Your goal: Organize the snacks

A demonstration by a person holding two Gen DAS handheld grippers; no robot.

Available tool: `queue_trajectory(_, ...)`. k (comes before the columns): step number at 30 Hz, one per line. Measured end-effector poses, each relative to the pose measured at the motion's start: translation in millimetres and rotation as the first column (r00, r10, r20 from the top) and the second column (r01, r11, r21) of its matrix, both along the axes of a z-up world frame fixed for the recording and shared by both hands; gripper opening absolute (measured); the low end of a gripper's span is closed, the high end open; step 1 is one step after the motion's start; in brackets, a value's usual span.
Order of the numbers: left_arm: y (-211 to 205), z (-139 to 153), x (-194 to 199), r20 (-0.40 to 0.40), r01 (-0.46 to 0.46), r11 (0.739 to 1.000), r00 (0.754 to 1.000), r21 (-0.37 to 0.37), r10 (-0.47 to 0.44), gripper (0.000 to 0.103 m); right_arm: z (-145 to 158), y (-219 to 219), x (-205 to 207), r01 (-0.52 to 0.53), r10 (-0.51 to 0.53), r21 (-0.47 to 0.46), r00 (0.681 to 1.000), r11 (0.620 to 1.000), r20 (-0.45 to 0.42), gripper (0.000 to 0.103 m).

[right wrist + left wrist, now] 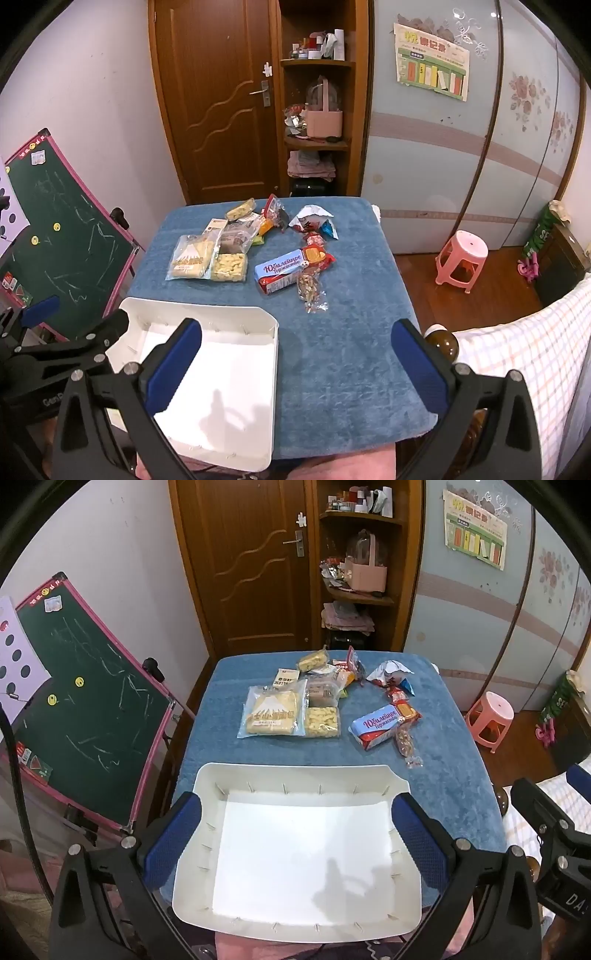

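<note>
On the tabletop (436, 786), covered with blue cloth, a white tray (295, 775) lies at the near edge, with nothing inside. Above it I hold my left hand-held gripper (295, 834), fingers wide apart and holding nothing. My right hand-held gripper (295, 354) is also wide apart, over bare cloth beside the tray. Farther back lie the snacks (288, 709), and a blue biscuit pack (384, 725) lies to their right.

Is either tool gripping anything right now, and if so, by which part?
Nothing is held. The left tool stands open above the empty white plastic tray; the right tool stands open over the blue towel-covered table. The snack packets lie untouched.
</note>
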State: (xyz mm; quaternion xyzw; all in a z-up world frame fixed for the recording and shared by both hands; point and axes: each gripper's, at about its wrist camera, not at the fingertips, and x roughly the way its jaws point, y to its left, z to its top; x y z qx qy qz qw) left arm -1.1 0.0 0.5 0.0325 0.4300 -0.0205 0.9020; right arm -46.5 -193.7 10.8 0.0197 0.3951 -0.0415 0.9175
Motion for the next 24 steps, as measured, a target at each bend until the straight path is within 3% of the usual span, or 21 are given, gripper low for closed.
queue_trajectory(24, 1.1, -2.8, -1.1, -0.019, -0.002, 1.0, 1.0, -0.001, 0.002, 0.102, -3.3, -1.5, 1.2, -0.003, 0.003, 0.013, 1.0, 1.0, -0.004, 0.103)
